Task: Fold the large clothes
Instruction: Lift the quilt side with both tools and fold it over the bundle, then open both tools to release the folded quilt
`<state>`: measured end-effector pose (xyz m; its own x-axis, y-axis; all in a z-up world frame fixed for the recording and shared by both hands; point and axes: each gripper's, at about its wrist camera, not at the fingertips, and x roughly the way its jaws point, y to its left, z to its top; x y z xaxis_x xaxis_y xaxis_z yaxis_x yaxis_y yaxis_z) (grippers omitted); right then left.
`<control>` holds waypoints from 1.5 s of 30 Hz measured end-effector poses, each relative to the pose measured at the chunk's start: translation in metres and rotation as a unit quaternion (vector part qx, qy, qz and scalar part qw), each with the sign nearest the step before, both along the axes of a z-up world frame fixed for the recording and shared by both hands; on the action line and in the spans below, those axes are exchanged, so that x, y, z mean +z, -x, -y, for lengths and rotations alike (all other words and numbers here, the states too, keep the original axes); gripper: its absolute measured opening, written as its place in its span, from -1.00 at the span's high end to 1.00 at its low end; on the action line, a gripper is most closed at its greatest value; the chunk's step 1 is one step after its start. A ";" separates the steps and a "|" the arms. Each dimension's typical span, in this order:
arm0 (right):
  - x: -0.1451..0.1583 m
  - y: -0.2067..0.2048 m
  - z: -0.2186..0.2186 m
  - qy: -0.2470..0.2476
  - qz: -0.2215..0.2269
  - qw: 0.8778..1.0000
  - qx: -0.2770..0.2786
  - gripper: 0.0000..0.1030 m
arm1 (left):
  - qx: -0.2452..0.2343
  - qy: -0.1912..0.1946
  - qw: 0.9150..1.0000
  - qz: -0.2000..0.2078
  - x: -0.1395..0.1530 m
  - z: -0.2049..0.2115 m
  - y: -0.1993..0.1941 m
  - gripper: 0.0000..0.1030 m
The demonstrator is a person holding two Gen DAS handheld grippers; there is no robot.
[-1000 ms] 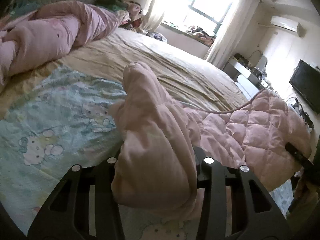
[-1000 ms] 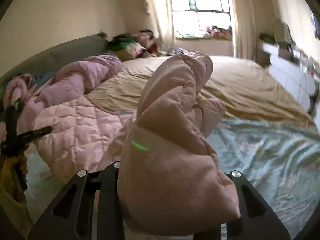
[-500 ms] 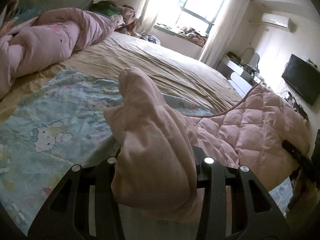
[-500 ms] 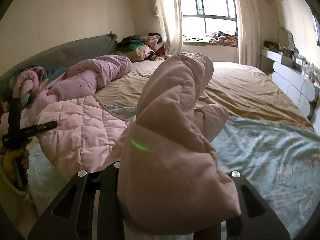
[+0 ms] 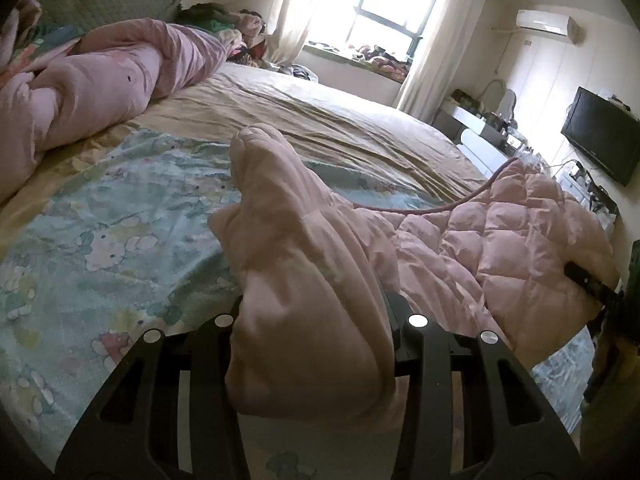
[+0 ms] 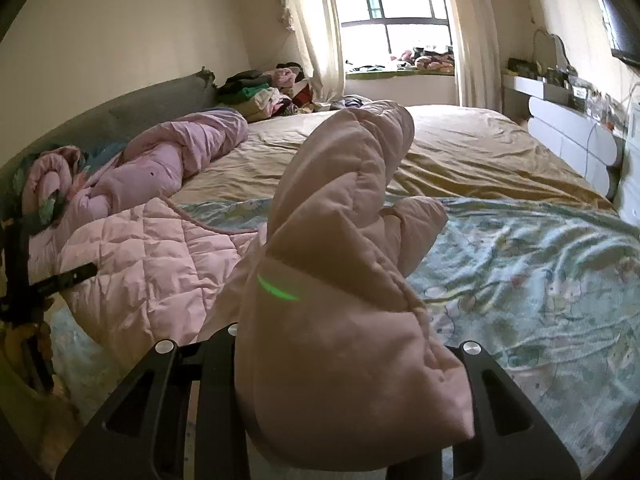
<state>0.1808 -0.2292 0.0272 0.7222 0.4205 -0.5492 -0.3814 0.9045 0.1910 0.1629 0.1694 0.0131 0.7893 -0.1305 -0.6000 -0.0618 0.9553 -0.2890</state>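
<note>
1. Pink quilted jacket (image 5: 500, 232) hangs above the cartoon-print sheet (image 5: 100, 232), a bunched corner clamped in each tool: left gripper (image 5: 316, 344), right gripper (image 6: 340, 364).
2. Judged step: carrying the fold across.
3. Next: lower both corners evenly, then release.
4. Room: tan bedspread (image 6: 480, 152), pink duvet (image 5: 100, 80), window (image 6: 396, 20).

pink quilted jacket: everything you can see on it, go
The pink quilted jacket is puffy, pale pink, diamond-stitched, with a darker pink piped edge. It hangs spread between both grippers above the bed. The left gripper is shut on one bunched end, the right gripper on the other; each bunch sticks up past the fingers. Whether its lower edge touches the sheet is unclear.
</note>
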 end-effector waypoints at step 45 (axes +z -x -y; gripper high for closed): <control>-0.079 0.003 0.090 -0.072 -0.153 0.963 -0.209 -0.77 | 0.062 -0.041 0.993 -0.091 -0.043 -0.009 0.017 -0.81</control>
